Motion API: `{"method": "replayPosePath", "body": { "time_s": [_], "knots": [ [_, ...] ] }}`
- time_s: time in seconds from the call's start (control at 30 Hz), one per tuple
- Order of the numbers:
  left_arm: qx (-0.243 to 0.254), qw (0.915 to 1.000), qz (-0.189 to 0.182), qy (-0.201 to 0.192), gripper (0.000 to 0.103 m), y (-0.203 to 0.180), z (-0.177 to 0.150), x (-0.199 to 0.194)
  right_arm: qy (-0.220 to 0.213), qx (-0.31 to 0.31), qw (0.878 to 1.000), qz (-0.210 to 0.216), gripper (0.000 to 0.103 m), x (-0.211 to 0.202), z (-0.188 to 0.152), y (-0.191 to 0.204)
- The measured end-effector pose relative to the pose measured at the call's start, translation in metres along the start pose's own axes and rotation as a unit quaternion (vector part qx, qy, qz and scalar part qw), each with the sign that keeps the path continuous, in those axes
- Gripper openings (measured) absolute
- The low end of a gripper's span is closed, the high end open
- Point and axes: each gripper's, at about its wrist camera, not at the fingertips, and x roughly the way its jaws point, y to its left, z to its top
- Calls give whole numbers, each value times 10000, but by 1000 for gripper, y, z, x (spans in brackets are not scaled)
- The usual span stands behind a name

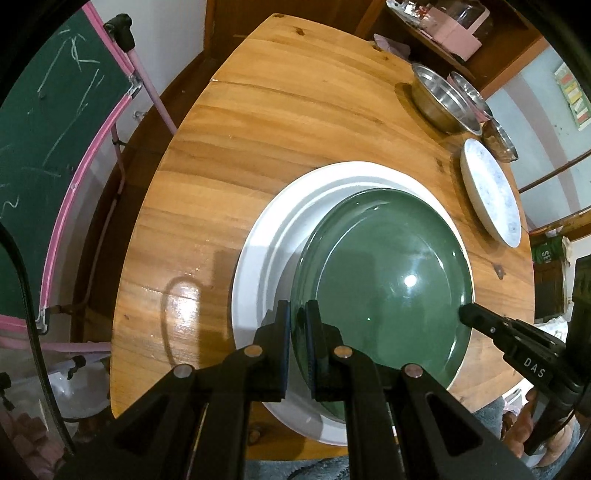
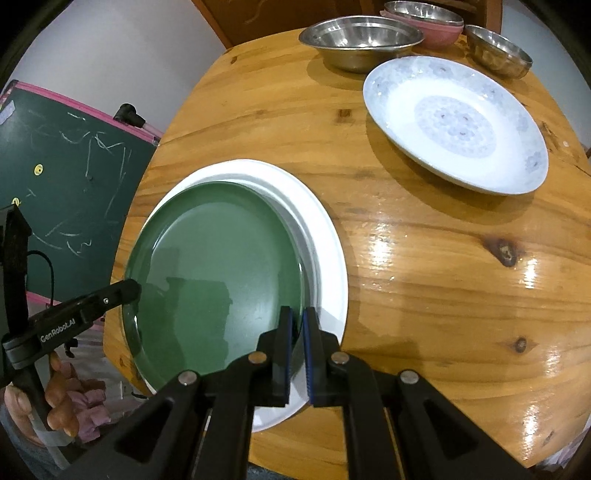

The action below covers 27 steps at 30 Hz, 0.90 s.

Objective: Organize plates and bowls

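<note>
Here, both claws are on one plate. The glossy dark green round plate [image 1: 391, 273] sits inside the larger plain white round plate [image 1: 258, 236], off-centre toward its near-right side, on the round varnished wooden worktop [image 1: 258, 122].

- Left claw [image 1: 298, 317]: clenched on the green plate's near-left rim; the rim edge runs between the blue-faced pads.
- Right claw [image 2: 298, 321]: clenched on the opposite rim, at the plate's near-right edge in its own view.
- Whether the green plate rests fully on the white one or hangs just above it, I cannot tell; its rim lies close over the white plate's well.

Elsewhere on the worktop, well apart at the far side:
- pale blue flower-patterned shallow plate [image 2: 458, 122], lying alone
- large stainless steel bowl [image 2: 360, 42]
- pink bowl [image 2: 439, 35] with a steel bowl nested in it
- small steel bowl [image 2: 498, 50]

Step in hand, by my reading: stacking plates, green onto white, at the point of setting down.

Next move calls for:
- confirm the green plate bears flat in the white plate's well
- loosen both claws together, so neither side tips
- back out along the rim line without dragging the plate
- then the patterned plate is the likely candidate for the stack, bowls to be nested after.
</note>
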Motion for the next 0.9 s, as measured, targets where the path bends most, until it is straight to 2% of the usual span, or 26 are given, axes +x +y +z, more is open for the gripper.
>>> {"method": "replayPosePath", "body": {
  "time_s": [0.67,0.8,0.87,0.9],
  "knots": [
    [-102,9999,-30,15,7,11,2,5,-1,-327,9990,-295,7,6,-2,14],
    [-57,10000,-52,-38,15,9,2,2,34,-294,9991,-288,7,5,-1,15],
    [8,9999,-41,-135,26,6,3,-5,-41,-333,9988,-367,7,3,0,16],
    [24,9998,-32,-205,37,4,4,-9,-108,-370,9984,-411,7,-1,0,17]
  ]
}}
